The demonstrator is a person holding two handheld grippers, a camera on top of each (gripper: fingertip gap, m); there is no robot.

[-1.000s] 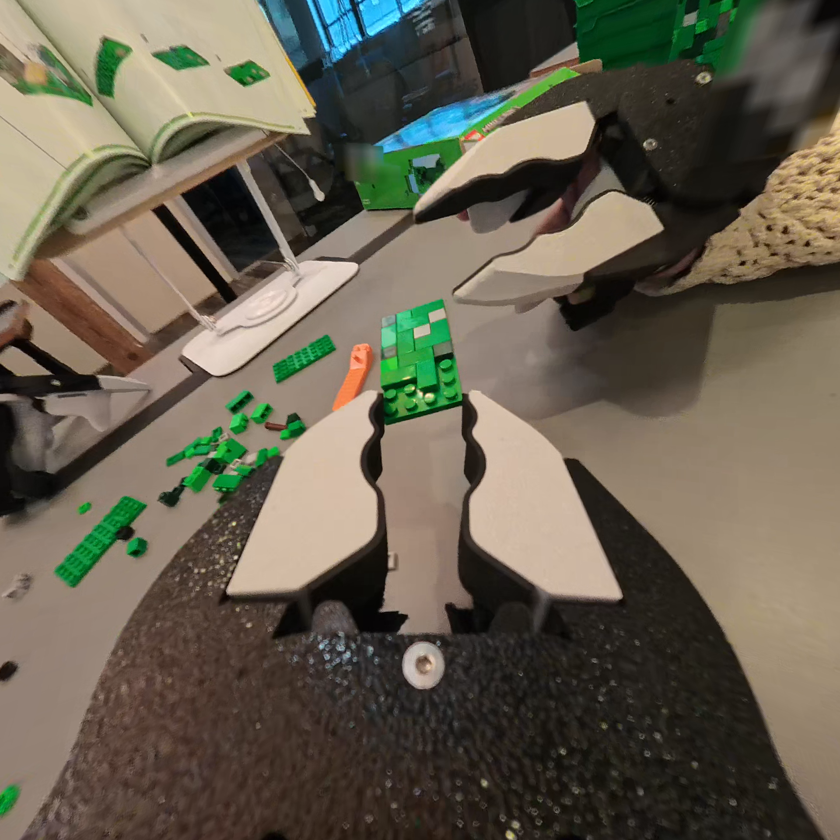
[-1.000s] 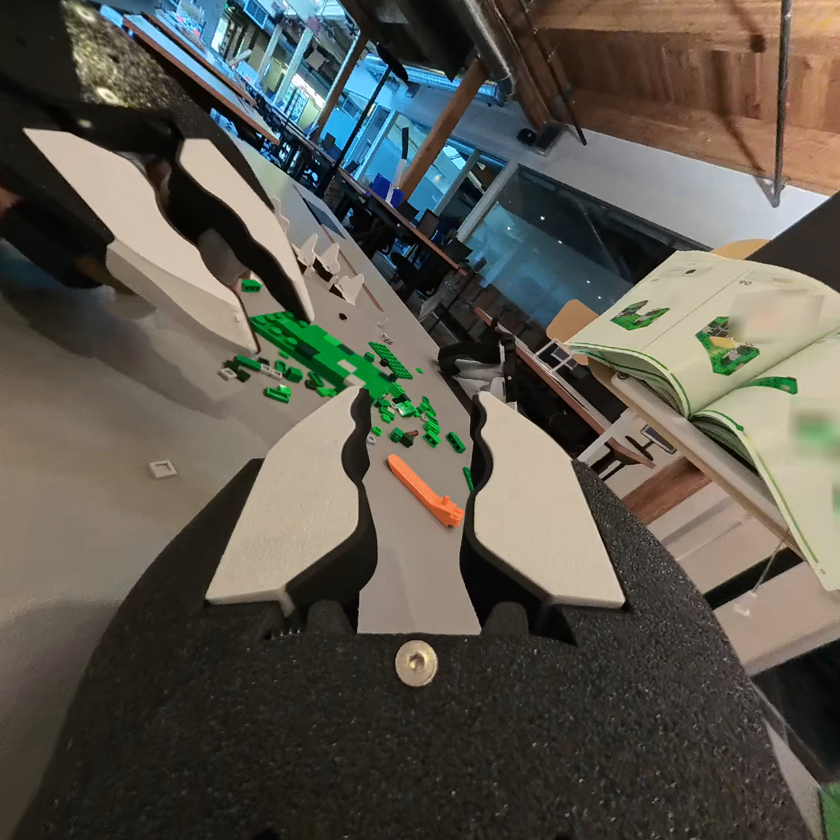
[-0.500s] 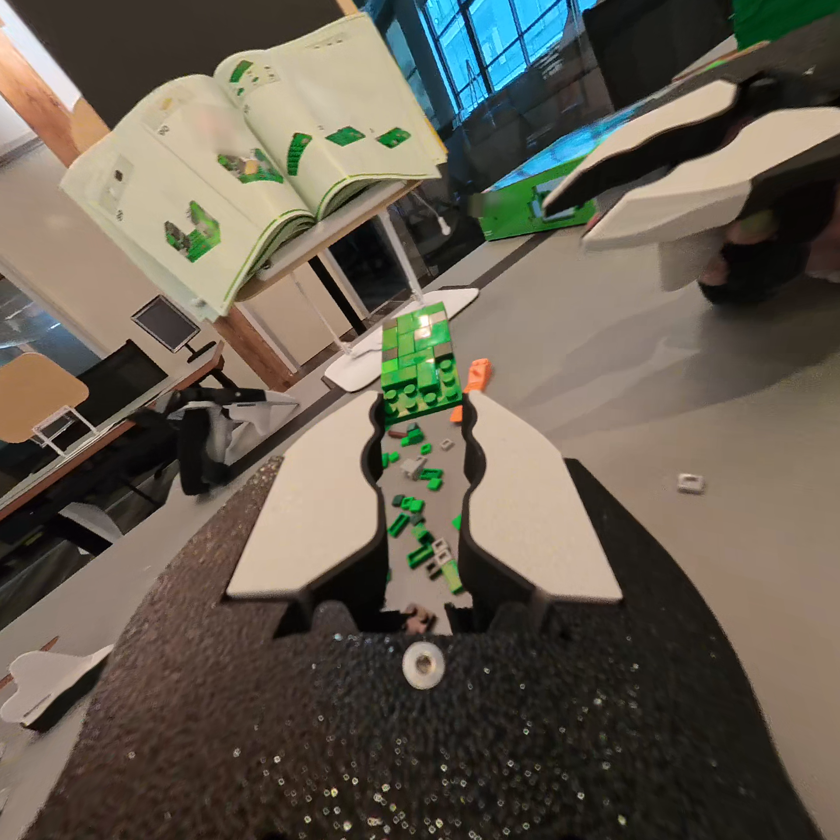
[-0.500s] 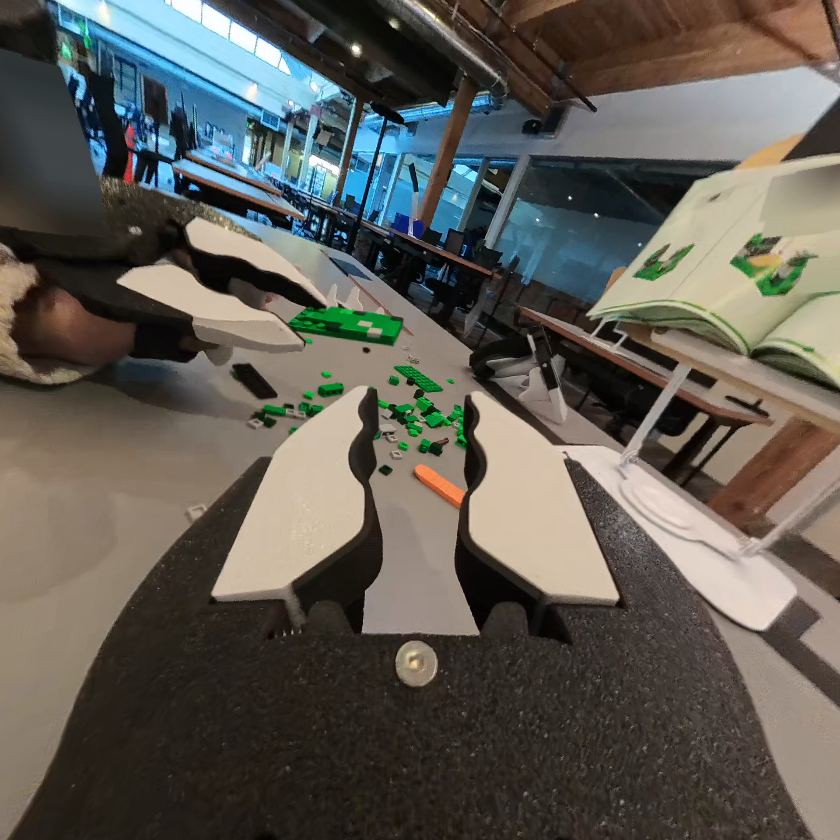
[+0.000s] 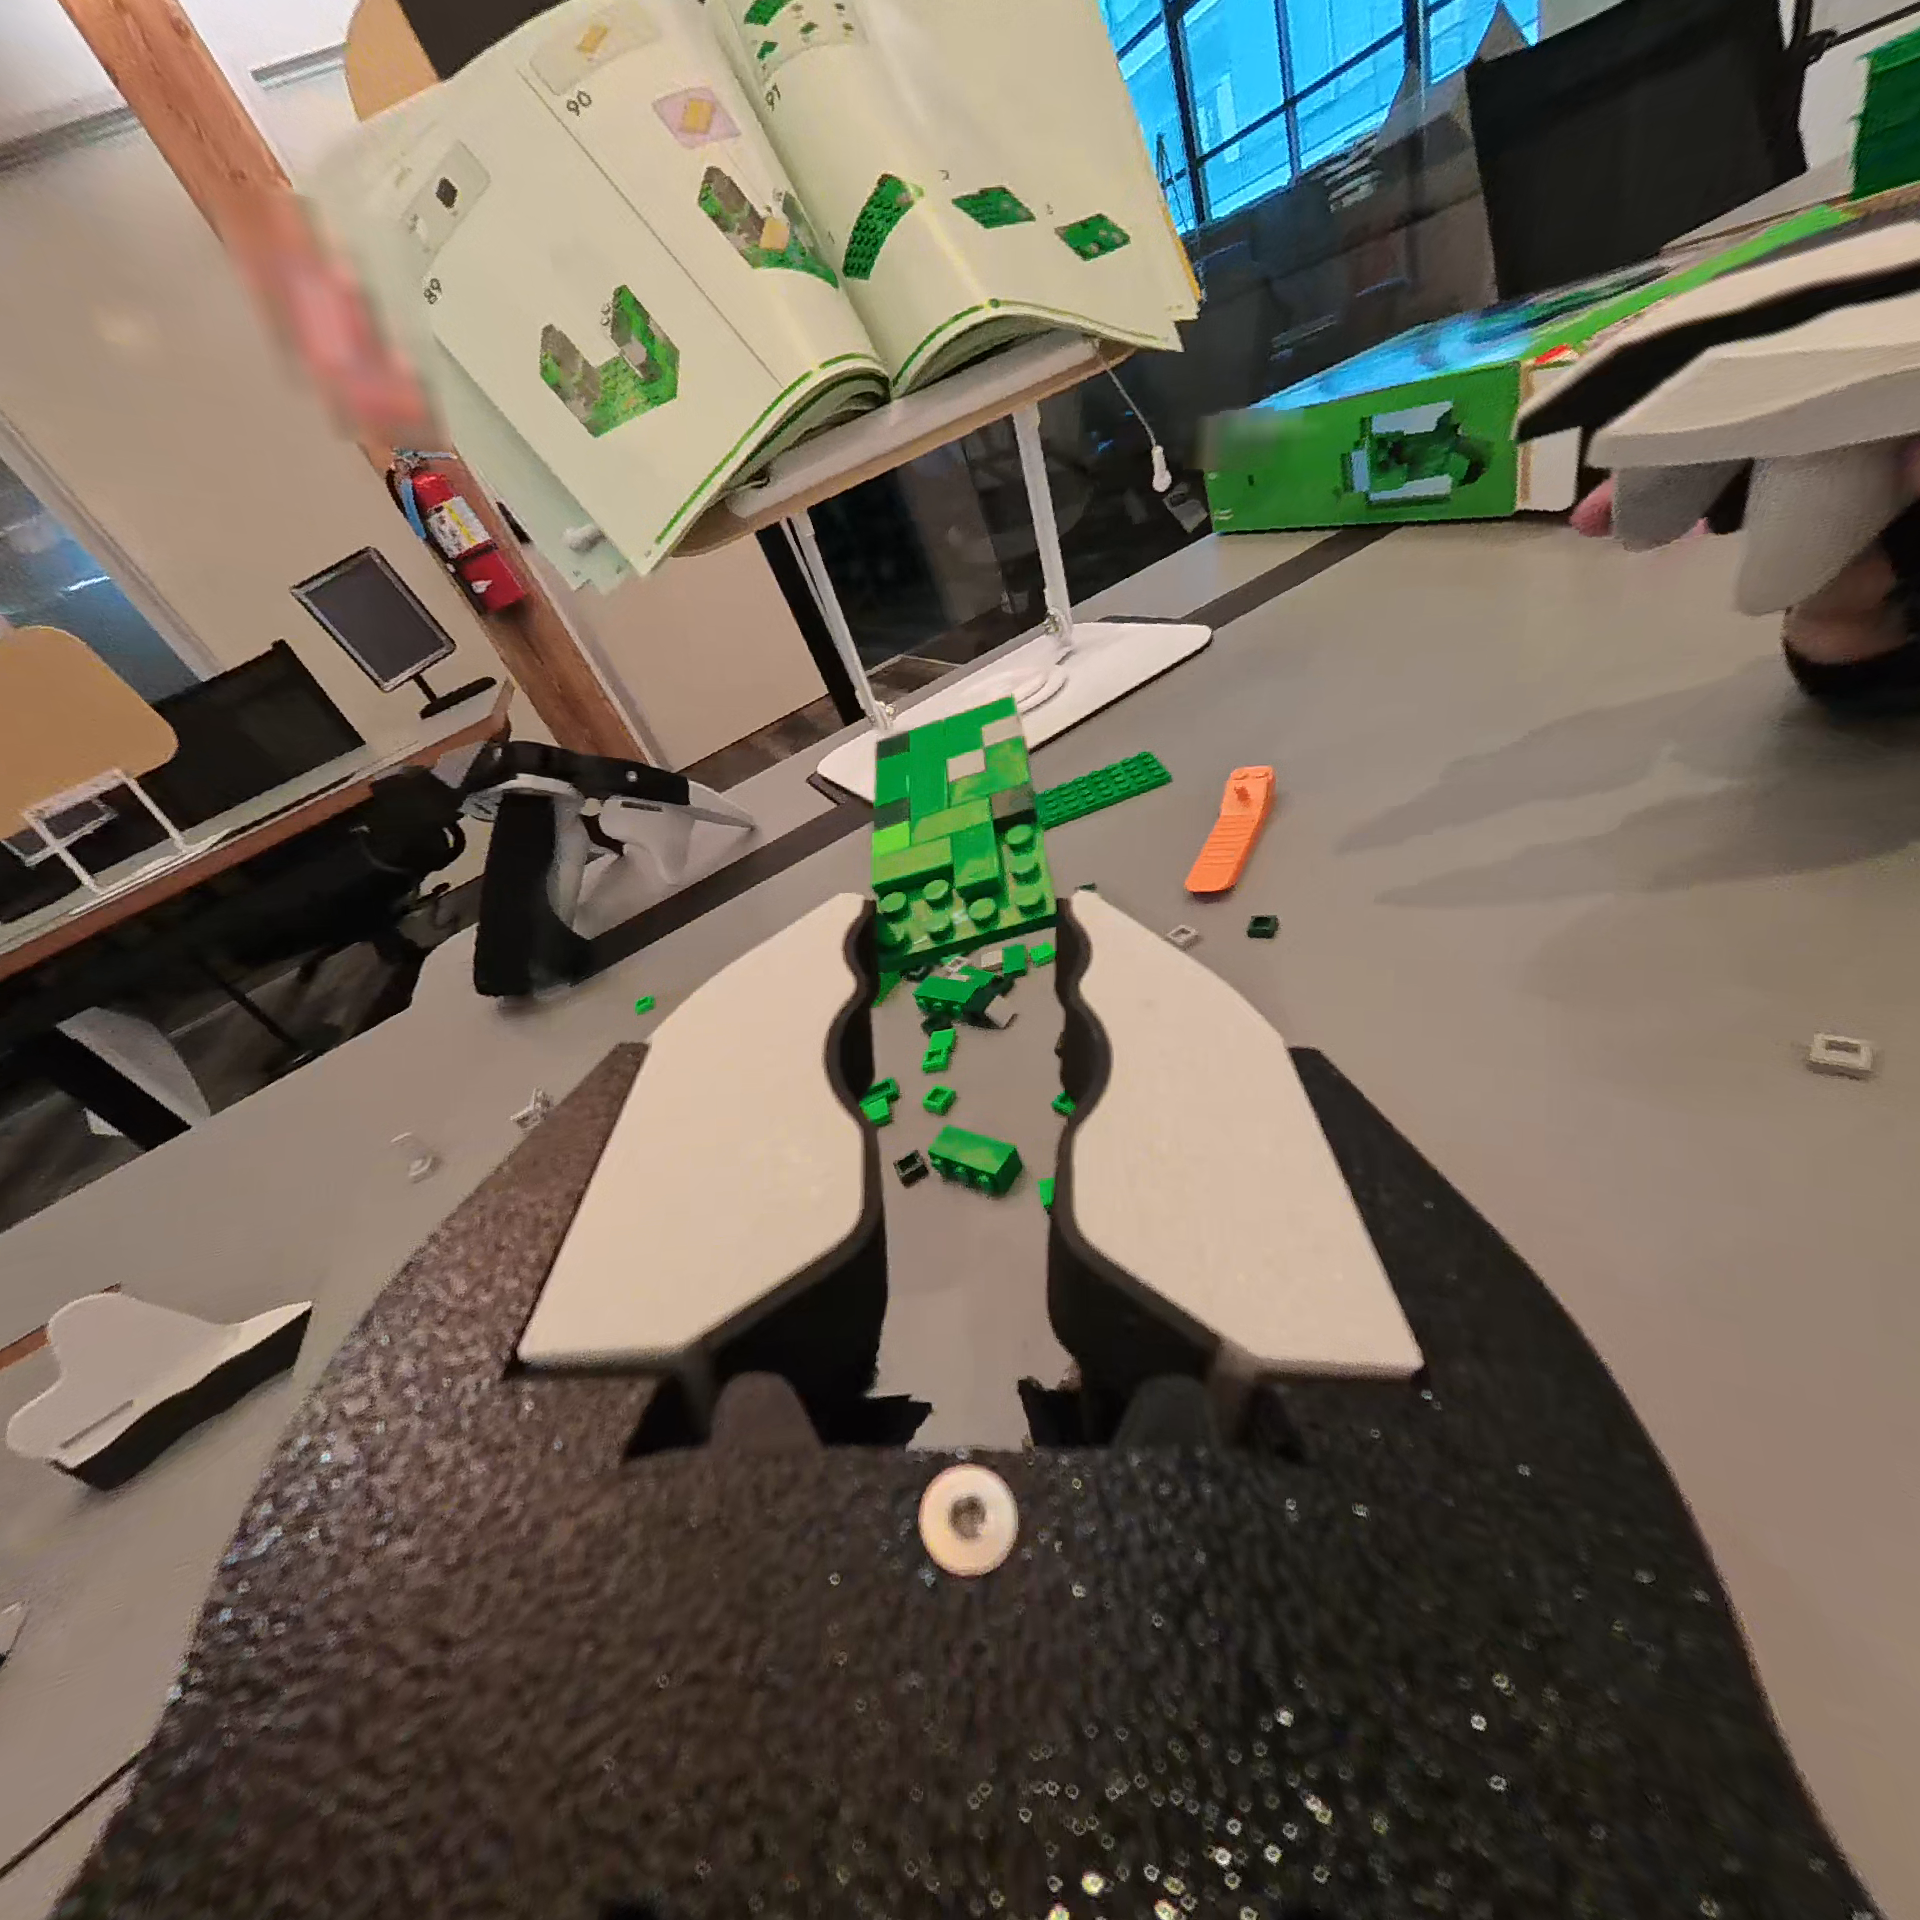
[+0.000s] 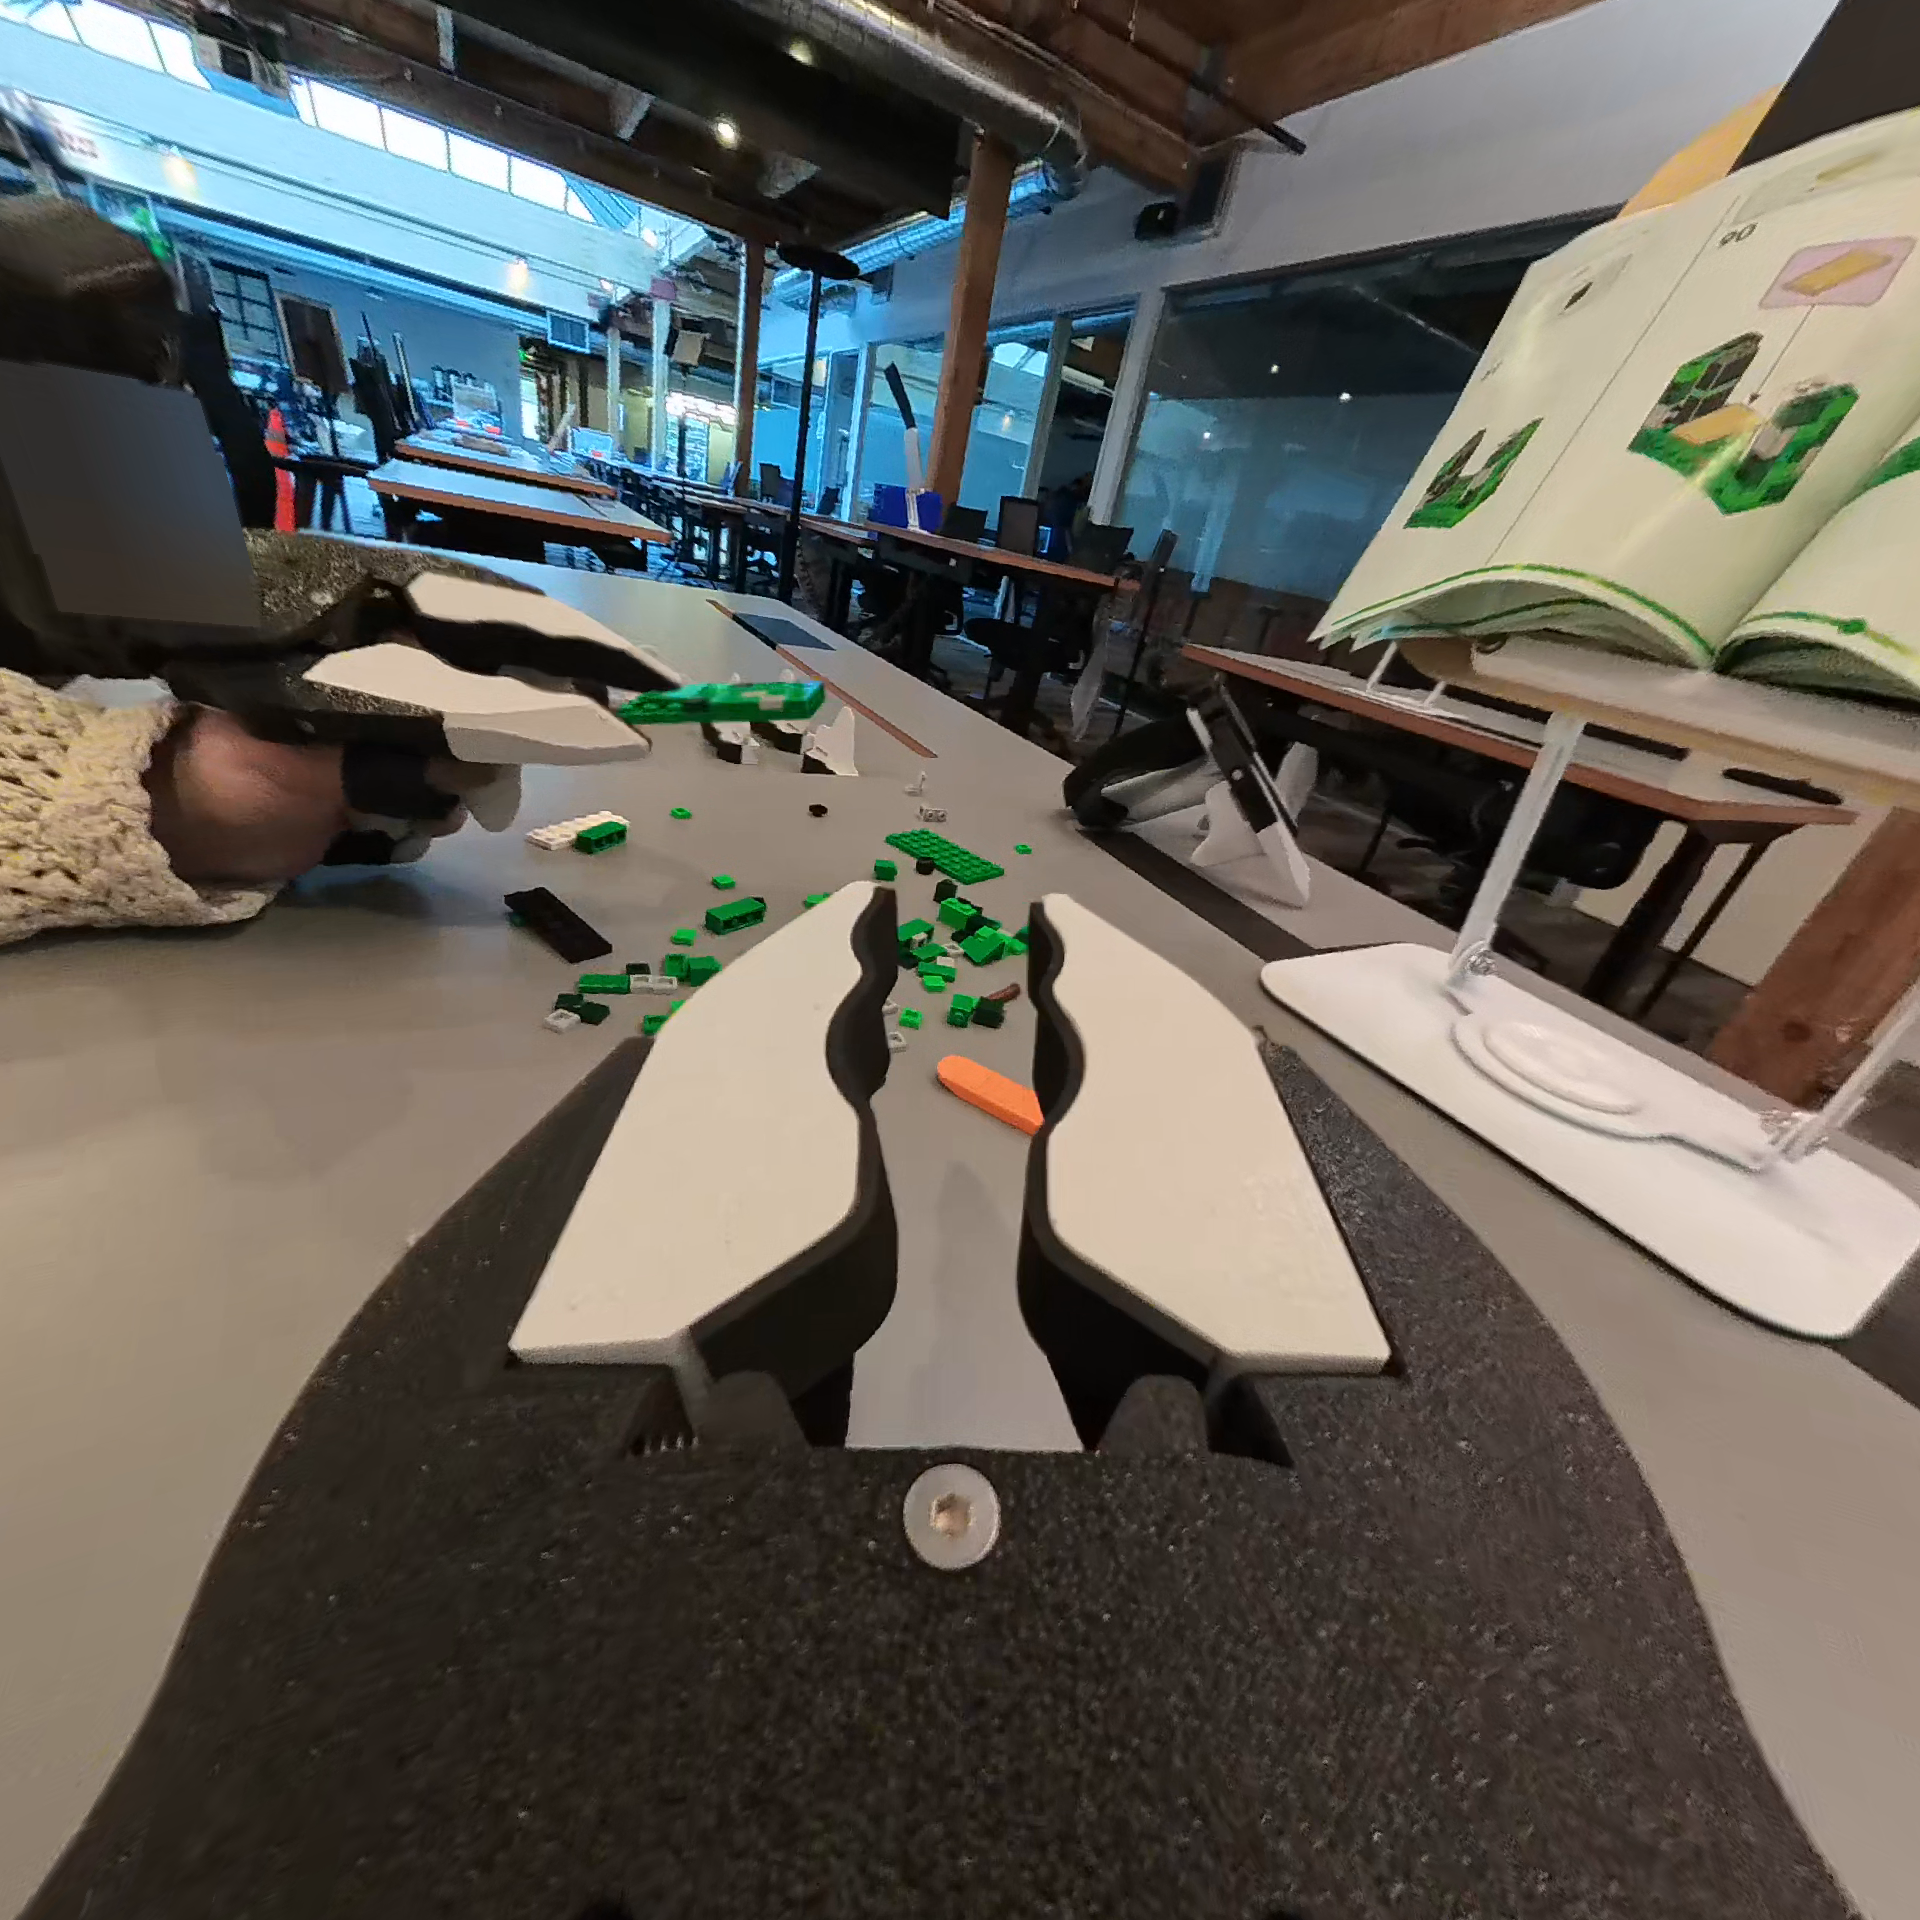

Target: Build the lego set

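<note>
My left gripper [image 5: 964, 909] is shut on the near end of a flat green lego assembly [image 5: 961, 810] and holds it level above the grey table [image 5: 1558, 1143]. The right wrist view shows this gripper [image 6: 660, 710] and the assembly [image 6: 738, 701] at the left, clear of the table. My right gripper [image 6: 961, 904] is open and empty, low over the table. It also shows at the right edge of the left wrist view [image 5: 1558, 436]. Loose green pieces [image 5: 971, 1158] [image 6: 935, 940] lie scattered under both grippers.
An orange brick separator [image 5: 1231, 831] [image 6: 987, 1091] and a green plate [image 5: 1101, 784] [image 6: 943, 854] lie by the pieces. An open instruction book [image 5: 779, 260] [image 6: 1662, 468] sits on a white stand [image 6: 1558, 1143]. A green box [image 5: 1371, 457], a black plate [image 6: 556, 923] and a spare finger [image 5: 156, 1371] lie around. About 20 centimeters separates my left fingertips from my right.
My left gripper has lifted the green assembly off the table and swung left over the loose pieces. My right gripper has drawn back to the right and levelled out, still open.
</note>
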